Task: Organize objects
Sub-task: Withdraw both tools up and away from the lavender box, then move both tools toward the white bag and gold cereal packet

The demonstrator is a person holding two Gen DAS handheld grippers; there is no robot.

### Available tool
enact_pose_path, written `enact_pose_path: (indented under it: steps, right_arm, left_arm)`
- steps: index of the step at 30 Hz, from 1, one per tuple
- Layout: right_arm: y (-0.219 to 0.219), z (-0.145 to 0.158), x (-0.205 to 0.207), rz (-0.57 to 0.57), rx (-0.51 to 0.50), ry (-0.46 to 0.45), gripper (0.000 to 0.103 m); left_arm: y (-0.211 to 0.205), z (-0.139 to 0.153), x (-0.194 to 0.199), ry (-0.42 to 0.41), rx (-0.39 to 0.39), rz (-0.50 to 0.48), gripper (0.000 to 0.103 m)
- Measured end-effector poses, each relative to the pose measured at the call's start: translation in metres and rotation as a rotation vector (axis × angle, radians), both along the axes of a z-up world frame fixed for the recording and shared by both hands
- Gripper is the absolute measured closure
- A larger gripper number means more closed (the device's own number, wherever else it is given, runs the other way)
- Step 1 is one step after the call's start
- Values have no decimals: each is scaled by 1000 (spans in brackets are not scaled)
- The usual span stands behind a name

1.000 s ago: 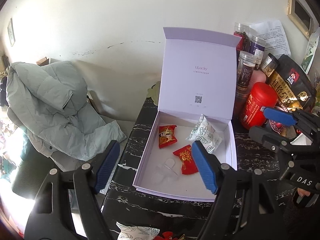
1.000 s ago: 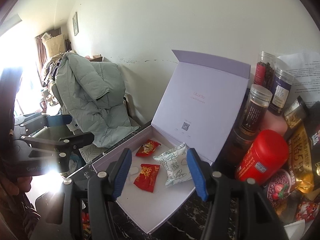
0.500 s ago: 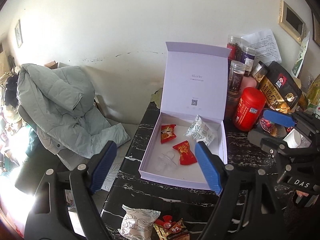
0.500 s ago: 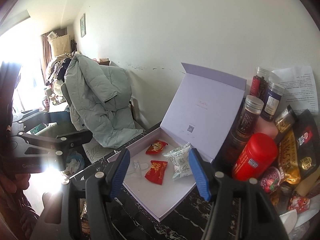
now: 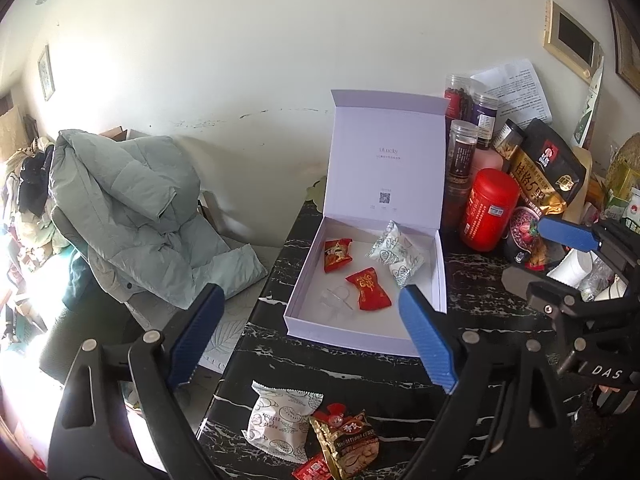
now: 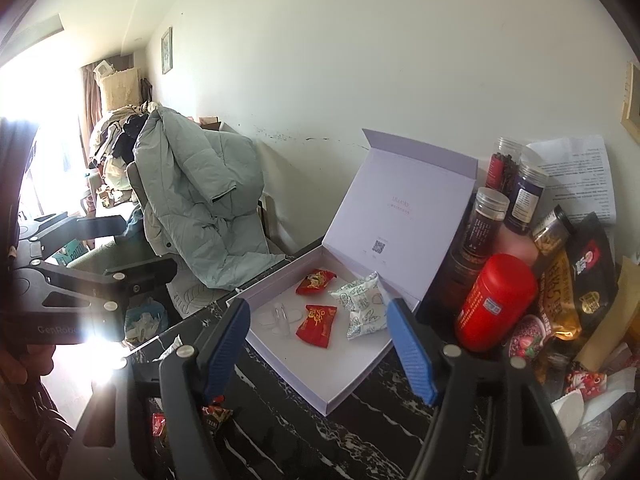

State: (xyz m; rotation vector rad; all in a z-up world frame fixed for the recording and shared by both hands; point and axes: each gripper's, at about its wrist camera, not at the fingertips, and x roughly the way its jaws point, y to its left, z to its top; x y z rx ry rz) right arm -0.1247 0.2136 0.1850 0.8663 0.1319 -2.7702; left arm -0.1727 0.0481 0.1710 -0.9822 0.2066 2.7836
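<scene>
Both grippers have backed away from the open lilac cardboard box (image 5: 437, 272), exposing loose snack packets (image 5: 280, 418) on black marble table (image 5: 360, 368); left gripper (image 5: 308, 336) and right gripper (image 6: 320, 344) gape empty

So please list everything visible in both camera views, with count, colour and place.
Gift box: one, lilac-white, open, on the black marble table.
Snack packets in box: three, two red, one white.
Clear plastic piece: one, in box.
Packets on table: one white, one gold, red ones, near edge.
Red canister: one, right of box.
Jars: several, behind canister.
Green jacket: one, left, on chair.
Left gripper: blue fingers, open.
Right gripper: blue fingers, open.
</scene>
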Motion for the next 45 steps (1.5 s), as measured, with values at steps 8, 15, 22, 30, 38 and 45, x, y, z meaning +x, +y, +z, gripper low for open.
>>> enact_pose_path:
  steps: [8,15,22,30,38,45]
  right_arm:
    - [2,-19,19,-15,-1,-37,31]
    - [3,-35,33,-28,0,-62,28]
    - [5,-49,44,-42,-3,-86,26]
    - [-6,-69,54,-12,10,-118,26]
    - [-17,-91,61,27,10,-166,26]
    - [-30,-115,66,77,12,-212,26]
  left_arm:
    - [1,-15,20,-16,-5,-4,11]
    - [5,-33,31,-46,-11,-30,10]
    - [2,-50,40,-74,2,-17,10]
    - [-5,-68,51,-103,2,4,10]
    - [-16,-93,63,-134,2,39,10]
    - [-30,-117,71,-175,-17,89,10]
